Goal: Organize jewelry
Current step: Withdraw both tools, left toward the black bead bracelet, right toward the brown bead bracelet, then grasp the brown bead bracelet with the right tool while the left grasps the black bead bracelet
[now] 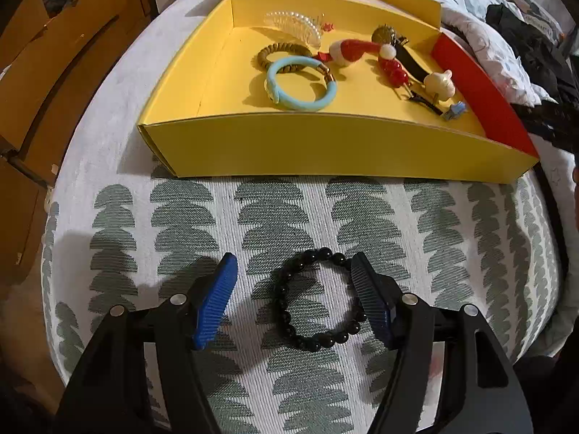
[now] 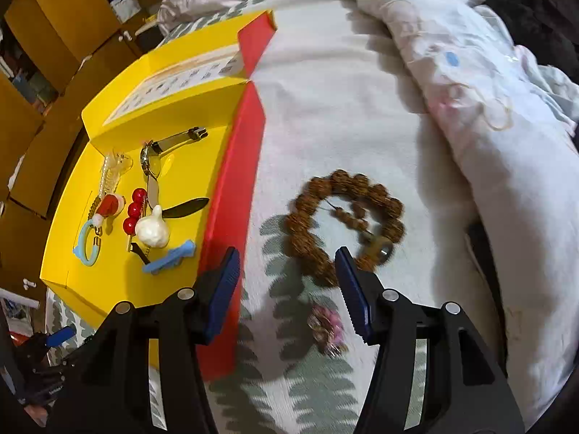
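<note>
Both my grippers hang wide open over bracelets on the patterned bedspread, beside the yellow box.

Left wrist view: my left gripper [image 1: 294, 298] is spread wide, gripping nothing; the black bead bracelet [image 1: 318, 298] lies flat on the bedspread [image 1: 452, 224] between its fingers, nearly touching the right pad. Beyond sits the yellow box [image 1: 325, 144], holding a light-blue bangle [image 1: 301, 83], a brown bead bracelet [image 1: 284, 57] and a clear comb [image 1: 293, 25].
Right wrist view: my right gripper [image 2: 287, 289] is also wide open and empty. The brown seed-bead bracelet [image 2: 345, 224] lies just beyond its tips; a small pinkish trinket [image 2: 325, 325], blurred, lies between the fingers. The box's red wall [image 2: 231, 199] stands to the left.
</note>
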The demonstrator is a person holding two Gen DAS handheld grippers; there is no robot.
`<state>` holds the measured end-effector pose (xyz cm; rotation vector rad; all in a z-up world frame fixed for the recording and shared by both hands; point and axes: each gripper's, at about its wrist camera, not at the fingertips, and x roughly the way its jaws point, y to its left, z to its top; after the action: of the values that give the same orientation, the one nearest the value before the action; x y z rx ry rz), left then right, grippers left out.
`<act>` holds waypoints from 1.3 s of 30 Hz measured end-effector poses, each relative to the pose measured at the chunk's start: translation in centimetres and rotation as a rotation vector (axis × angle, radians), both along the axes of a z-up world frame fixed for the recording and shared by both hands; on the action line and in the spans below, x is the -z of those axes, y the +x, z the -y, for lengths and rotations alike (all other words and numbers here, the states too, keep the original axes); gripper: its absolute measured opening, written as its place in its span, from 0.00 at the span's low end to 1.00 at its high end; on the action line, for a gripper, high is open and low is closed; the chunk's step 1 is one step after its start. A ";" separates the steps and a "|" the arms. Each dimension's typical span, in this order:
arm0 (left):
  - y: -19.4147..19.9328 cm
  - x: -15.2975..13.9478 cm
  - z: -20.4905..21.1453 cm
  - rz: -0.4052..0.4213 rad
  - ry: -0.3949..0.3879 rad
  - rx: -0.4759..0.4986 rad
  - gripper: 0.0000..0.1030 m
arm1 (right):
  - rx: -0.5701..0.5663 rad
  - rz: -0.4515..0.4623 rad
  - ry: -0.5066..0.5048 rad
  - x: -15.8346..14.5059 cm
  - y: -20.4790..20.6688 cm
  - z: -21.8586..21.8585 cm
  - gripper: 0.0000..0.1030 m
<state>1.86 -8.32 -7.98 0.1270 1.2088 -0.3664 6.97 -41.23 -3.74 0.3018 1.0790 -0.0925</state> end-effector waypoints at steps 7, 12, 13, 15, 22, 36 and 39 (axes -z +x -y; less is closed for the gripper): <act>-0.1 0.8 -0.4 -0.034 0.019 -0.004 0.63 | 0.012 -0.029 -0.015 0.5 1.4 0.3 0.53; -0.2 0.9 -0.4 -0.032 0.025 -0.001 0.63 | 0.041 -0.074 -0.006 2.1 1.6 1.4 0.45; -0.2 1.0 -0.3 -0.031 0.029 0.003 0.63 | 0.039 -0.073 0.002 2.3 1.7 1.5 0.43; -0.4 1.0 -0.1 -0.029 0.035 0.008 0.63 | 0.037 -0.073 -0.006 2.5 1.7 1.3 0.42; -0.5 1.1 0.2 -0.031 0.041 0.016 0.63 | 0.020 -0.057 0.008 2.8 2.2 1.1 0.40; 0.0 1.6 1.0 -0.039 0.052 0.008 0.59 | 0.037 -0.051 0.099 3.9 2.2 2.4 0.23; 0.0 1.5 1.1 -0.032 0.064 0.001 0.44 | 0.033 -0.052 0.111 4.2 2.0 2.8 0.23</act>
<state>1.82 -9.38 -9.53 0.1782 1.2524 -0.3319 8.93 -44.08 -7.91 0.4192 1.1332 -0.0697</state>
